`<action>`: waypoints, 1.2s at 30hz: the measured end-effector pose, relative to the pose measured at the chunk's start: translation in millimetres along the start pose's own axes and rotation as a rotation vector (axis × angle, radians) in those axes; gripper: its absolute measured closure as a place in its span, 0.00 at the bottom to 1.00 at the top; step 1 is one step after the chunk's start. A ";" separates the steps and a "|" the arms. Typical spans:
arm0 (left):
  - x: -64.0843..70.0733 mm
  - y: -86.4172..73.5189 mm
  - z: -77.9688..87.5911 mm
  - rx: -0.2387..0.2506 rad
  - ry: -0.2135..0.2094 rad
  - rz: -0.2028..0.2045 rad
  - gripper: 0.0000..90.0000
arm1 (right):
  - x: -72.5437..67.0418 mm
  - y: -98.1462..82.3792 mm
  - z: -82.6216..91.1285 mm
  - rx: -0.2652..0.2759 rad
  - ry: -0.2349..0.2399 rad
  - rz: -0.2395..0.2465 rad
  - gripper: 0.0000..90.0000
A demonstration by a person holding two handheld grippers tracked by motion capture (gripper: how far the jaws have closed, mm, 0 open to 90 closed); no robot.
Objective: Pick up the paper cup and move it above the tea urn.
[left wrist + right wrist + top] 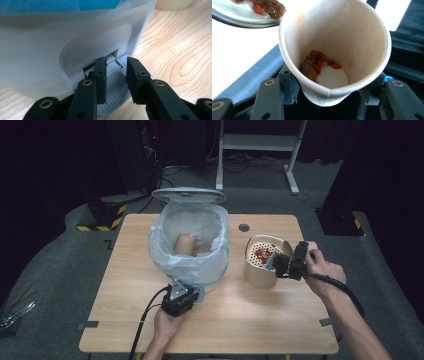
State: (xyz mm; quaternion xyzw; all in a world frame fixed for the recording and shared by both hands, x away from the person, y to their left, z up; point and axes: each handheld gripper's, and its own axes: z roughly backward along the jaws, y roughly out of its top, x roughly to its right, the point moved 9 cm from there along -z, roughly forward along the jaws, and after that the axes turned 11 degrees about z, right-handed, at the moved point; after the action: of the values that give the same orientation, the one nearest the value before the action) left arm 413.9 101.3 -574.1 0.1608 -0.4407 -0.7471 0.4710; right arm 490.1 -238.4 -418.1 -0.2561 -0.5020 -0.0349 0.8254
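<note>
A white pedal bin [192, 265] lined with a blue bag stands mid-table with its lid [188, 195] up. A brown paper cup [184, 244] lies inside it. My left gripper [196, 293] sits at the bin's base, open, jaws a little apart over the grey ribbed pedal [113, 90] below the bin's wall [50, 50]. My right gripper [278, 263] is shut on a white paper cup [352, 37], squeezing it slightly, beside a beige pot [257, 272]. The cup holds red and brown dried fruit [314, 62] on its bottom.
The beige pot carries a perforated insert [262, 252] with red bits on it; its rim [242, 23] shows at the upper left of the right gripper view. A round cable hole [244, 227] lies behind the pot. A white desk frame [260, 142] stands beyond the table.
</note>
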 end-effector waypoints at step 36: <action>0.7 0.1 -0.1 0.001 -0.004 0.002 0.77 | -52.0 -12.3 23.9 0.520 0.243 -0.663 0.46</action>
State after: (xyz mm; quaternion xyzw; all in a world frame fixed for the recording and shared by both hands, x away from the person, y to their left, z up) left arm 413.6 100.7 -574.0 0.1591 -0.4424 -0.7467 0.4707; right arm 441.2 -248.4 -448.6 0.1414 -0.4484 -0.2002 0.8596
